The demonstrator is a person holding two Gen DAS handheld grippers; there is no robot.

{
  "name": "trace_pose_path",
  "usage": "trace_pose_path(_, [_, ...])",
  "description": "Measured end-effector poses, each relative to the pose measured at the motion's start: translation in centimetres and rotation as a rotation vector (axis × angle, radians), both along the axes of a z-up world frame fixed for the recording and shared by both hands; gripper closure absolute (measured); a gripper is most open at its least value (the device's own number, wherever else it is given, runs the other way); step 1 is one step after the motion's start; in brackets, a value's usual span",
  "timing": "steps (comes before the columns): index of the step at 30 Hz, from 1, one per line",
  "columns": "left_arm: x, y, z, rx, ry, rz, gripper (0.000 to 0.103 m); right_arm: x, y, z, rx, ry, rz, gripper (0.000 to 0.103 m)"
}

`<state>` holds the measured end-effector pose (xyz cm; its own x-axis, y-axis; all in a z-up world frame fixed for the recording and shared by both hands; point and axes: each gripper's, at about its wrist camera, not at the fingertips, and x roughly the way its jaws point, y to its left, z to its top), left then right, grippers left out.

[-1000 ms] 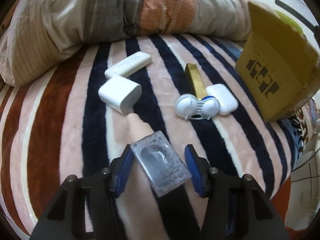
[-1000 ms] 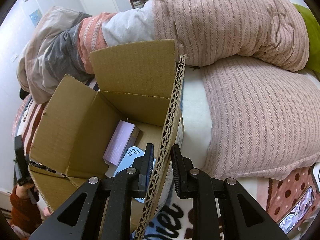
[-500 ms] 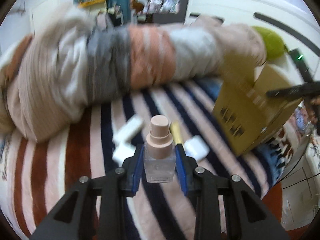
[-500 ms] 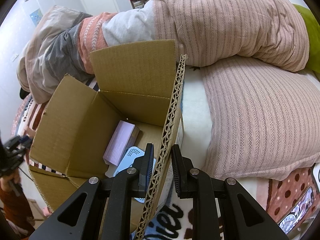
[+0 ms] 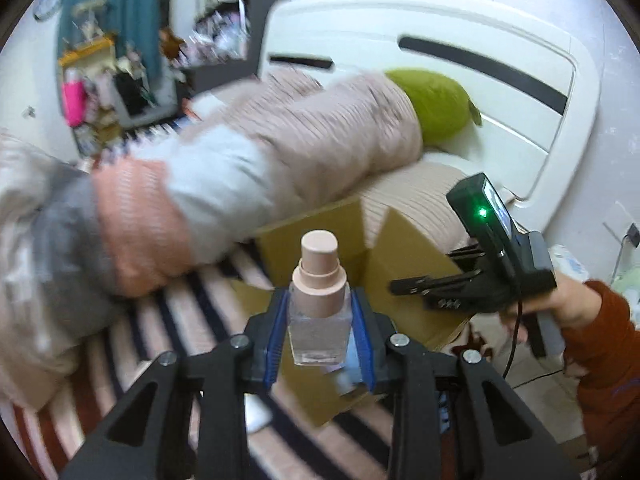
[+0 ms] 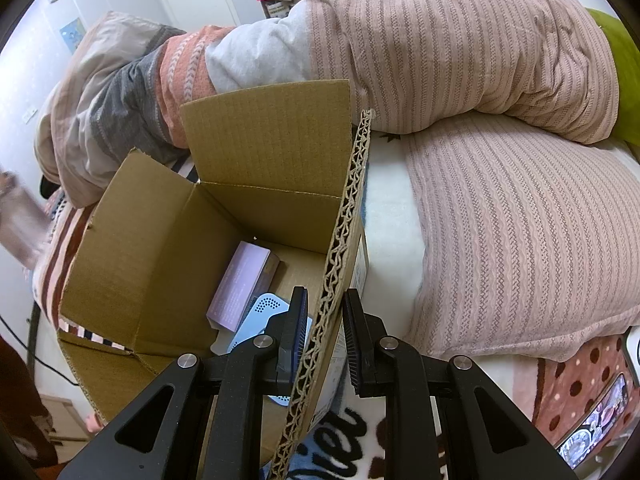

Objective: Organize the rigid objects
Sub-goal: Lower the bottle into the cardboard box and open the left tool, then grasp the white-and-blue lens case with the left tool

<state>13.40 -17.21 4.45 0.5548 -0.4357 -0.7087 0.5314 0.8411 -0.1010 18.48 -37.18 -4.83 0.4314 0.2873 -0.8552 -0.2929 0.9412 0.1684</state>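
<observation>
Striped bedding [image 5: 168, 340] carries our cardboard box [image 6: 264, 184], open-topped. Our left gripper [image 5: 319, 320] clamps an upright bottle [image 5: 319, 304] above its near edge; our right gripper [image 6: 325, 332] pinches the box's flap. Only the right view shows the purple packet [image 6: 240, 284] inside.

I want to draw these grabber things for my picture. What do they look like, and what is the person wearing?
Each gripper has black, triangle-shaped arms with cut-out holes, silver screws and two flat fingers with blue pads. The right gripper carries a black box with a green light, and a black cable hangs down. The sleeve is rust red.
</observation>
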Motion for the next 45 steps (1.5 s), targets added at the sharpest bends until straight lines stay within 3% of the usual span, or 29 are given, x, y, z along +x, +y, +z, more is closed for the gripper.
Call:
trace_pose_path(5, [3.7,-4.3,-3.5,0.023,0.132,-0.036,0.075,-0.1,0.1,0.0,-0.004,-0.005,0.006,0.088])
trace_pose_path(14, [4.2,-6.2,-7.0,0.071,0.193,-0.06,0.074,-0.3,0.1,-0.1,-0.008,-0.009,0.016,0.088])
trace_pose_path(15, [4.1,-6.1,-7.1,0.078,0.188,-0.06,0.071,-0.4,0.1,-0.1,-0.007,-0.009,0.017,0.087])
trace_pose_path(20, [3.0,-5.4,-6.9,0.11,0.145,-0.041,0.031,-0.5,0.4,-0.2,-0.008,-0.01,0.02,0.083])
trace_pose_path(22, [2.4,-4.9,-6.4,0.102,0.121,-0.03,0.02,-0.5,0.3,-0.2,-0.008,-0.01,0.018,0.083])
trace_pose_path(25, [1.4,-4.0,-5.3,0.098,0.074,-0.022,0.017,-0.6,0.3,-0.3,-0.008,-0.008,0.016,0.083])
trace_pose_path(29, [-0.7,-2.2,-3.5,0.095,-0.011,0.004,0.005,-0.6,0.6,-0.2,-0.019,-0.007,0.012,0.083])
trace_pose_path(36, [-4.1,1.8,-1.6,0.105,-0.115,0.055,0.003,-0.4,0.9,-0.2,-0.034,0.0,0.004,0.083])
trace_pose_path(41, [-5.8,5.8,-1.8,0.126,-0.138,0.116,0.002,-0.4,1.2,-0.2,-0.054,0.004,0.006,0.083])
trace_pose_path(45, [-6.5,8.9,-3.4,0.13,-0.109,0.162,0.001,-0.3,1.3,-0.2,-0.059,0.014,0.004,0.083])
